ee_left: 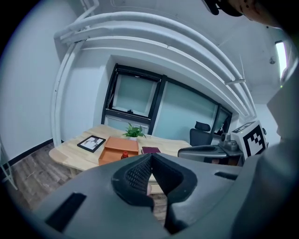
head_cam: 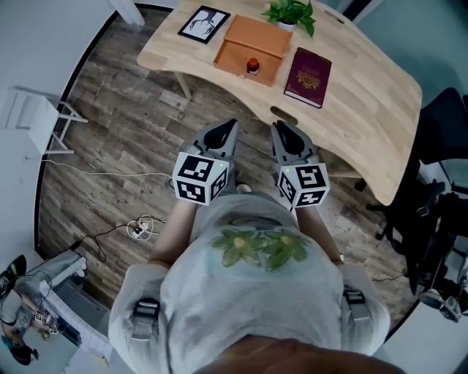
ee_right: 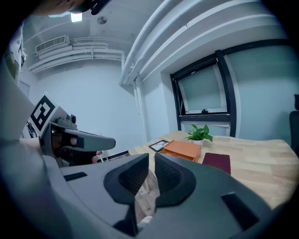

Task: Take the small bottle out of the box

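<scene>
An open orange box (head_cam: 252,42) lies on the light wooden table (head_cam: 365,102), and a small bottle (head_cam: 253,66) with a red cap stands in its near end. Both grippers hang over the floor in front of the table, well short of the box. My left gripper (head_cam: 229,129) is shut with nothing in it, and so is my right gripper (head_cam: 278,130). The left gripper view shows its jaws (ee_left: 150,161) meeting at the tips, with the box (ee_left: 117,150) and bottle (ee_left: 124,154) far beyond. In the right gripper view the jaws (ee_right: 152,161) stand almost together before the box (ee_right: 182,149).
On the table are a framed picture (head_cam: 203,23), a potted plant (head_cam: 292,13) behind the box and a maroon book (head_cam: 308,76) to its right. A black office chair (head_cam: 439,182) stands at the right. Cables and a power strip (head_cam: 139,228) lie on the wood floor.
</scene>
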Tool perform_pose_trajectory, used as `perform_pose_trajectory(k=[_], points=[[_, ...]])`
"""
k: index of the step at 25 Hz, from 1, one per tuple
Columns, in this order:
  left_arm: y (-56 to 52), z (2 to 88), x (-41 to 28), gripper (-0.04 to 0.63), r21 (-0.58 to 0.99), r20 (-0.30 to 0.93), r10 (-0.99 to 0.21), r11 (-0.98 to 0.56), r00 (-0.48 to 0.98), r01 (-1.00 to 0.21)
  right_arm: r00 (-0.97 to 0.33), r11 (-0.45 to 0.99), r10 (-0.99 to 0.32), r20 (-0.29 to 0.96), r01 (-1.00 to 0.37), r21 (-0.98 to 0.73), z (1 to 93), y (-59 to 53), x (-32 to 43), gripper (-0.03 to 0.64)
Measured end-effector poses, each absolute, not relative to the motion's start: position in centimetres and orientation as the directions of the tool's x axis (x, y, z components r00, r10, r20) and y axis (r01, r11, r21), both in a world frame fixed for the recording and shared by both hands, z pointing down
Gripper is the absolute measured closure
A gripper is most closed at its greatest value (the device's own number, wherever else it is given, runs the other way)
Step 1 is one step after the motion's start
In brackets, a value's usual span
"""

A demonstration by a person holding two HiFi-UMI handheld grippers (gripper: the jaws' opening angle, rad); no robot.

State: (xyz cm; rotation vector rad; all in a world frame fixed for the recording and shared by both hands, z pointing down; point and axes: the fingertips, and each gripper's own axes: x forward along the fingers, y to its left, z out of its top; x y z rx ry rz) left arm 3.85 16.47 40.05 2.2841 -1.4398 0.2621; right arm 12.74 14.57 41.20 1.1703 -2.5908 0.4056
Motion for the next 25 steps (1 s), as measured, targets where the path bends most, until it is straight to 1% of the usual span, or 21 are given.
perform_pose_trajectory(k=[4,9,18,25], points=[[12.2,39.5,2.4,0.588,0.253,0.367,-0.798,-0.408,0.478,-0.877,-0.606,0.603,-0.711,0.357,-0.786,-0.133,41.2,10.5,11.4,0.598],[7.5,39.4,0.4,0.588,0.258,0.376,-0.764,-0.457,0.524,-0.851,-0.572,0.574,-0.720,0.392,-0.809,-0.126,41.6,6.0,9.4,0.522],[1.2,40.2,-3.4,0.588,0.283,0.397,-0.713,-0.505,0.578,-0.816,-0.528,0.542,-0.702,0.478,-0.832,-0.123,44.1,0.4,5.7,0.442],[-2.6,41.6,-6.4,0.588,0.301,0.412,-0.675,-0.533,0.611,-0.791,-0.476,0.514,-0.686,0.550,-0.853,-0.097,46.6,-2.6,3.6,0.416]])
